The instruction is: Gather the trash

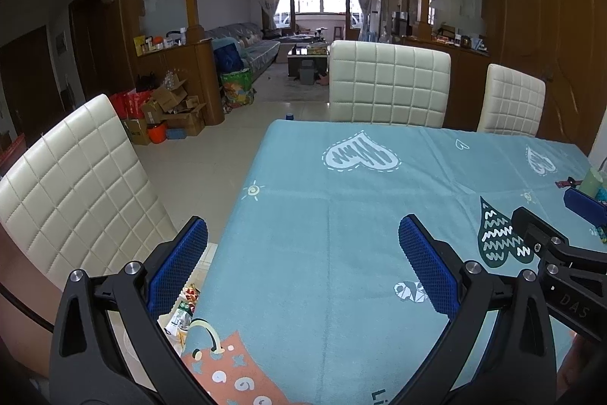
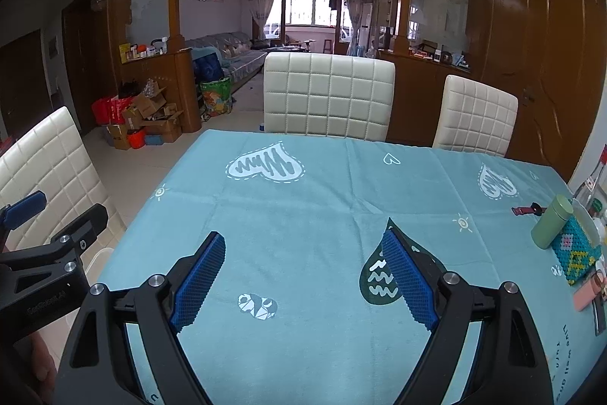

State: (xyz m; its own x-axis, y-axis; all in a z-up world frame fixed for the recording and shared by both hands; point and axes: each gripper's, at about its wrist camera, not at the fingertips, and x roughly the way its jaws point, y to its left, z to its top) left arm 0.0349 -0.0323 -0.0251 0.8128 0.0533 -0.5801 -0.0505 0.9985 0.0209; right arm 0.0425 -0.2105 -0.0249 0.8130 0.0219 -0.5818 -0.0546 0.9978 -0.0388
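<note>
One snack wrapper point(image 1: 181, 314) lies just below left gripper point(image 1: 303, 241).

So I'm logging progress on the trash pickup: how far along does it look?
Possibly nearly done: the middle of the tablecloth is bare, and snack wrappers sit just off the table's left edge, apparently in a bin. In hand: nothing; left gripper and right gripper both stand open and empty. Left: only the things by the green canister, which look like belongings.
</note>
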